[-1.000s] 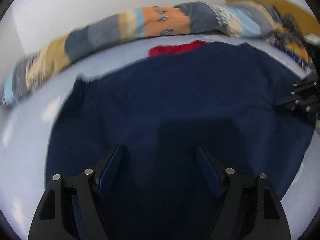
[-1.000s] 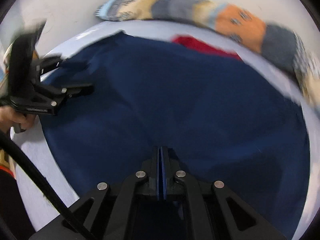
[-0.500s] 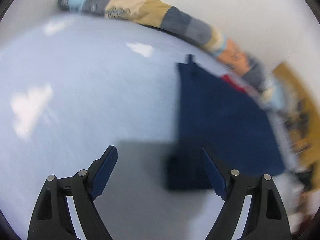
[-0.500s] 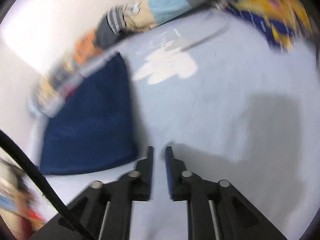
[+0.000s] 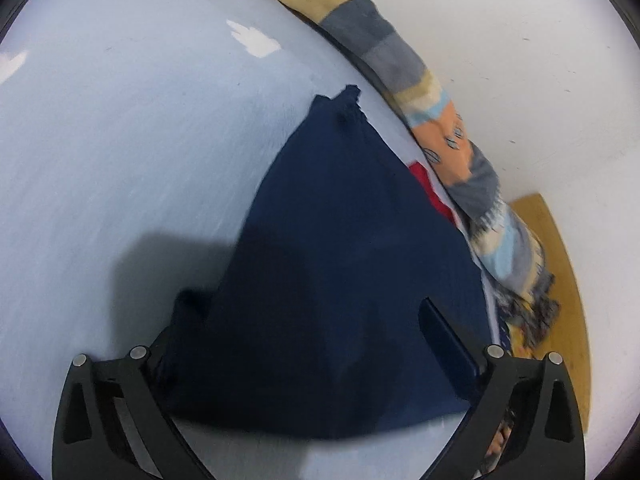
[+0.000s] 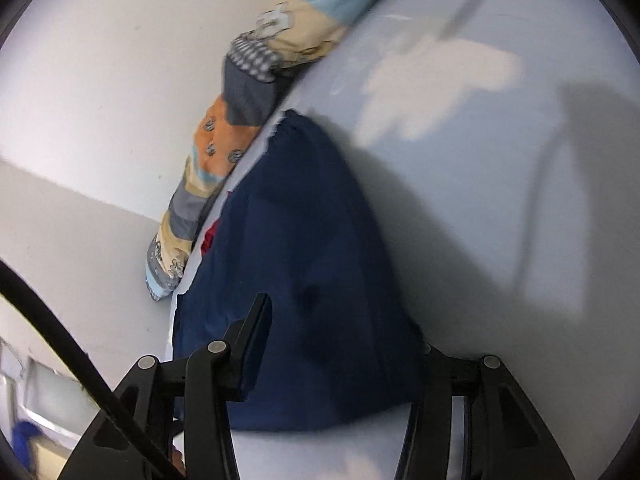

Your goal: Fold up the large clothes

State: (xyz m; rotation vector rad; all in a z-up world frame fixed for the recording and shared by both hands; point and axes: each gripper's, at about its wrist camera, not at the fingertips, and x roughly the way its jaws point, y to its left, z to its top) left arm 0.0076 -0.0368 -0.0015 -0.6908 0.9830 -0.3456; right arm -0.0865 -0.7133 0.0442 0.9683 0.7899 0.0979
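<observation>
Left wrist: claw [image 5: 308, 344] wide around garment [image 5: 344, 264]

The right tool [image 6: 340, 344], jaws just opening, straddles the navy garment [image 6: 316, 240].

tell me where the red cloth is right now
The red cloth peeks out along the navy garment's far edge, right of centre in the left wrist view, beside the patchwork blanket.

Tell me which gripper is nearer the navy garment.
Neither, visibly: left gripper and right gripper each straddle the navy garment's near edge, jaws just opened further, not pressing it.
</observation>
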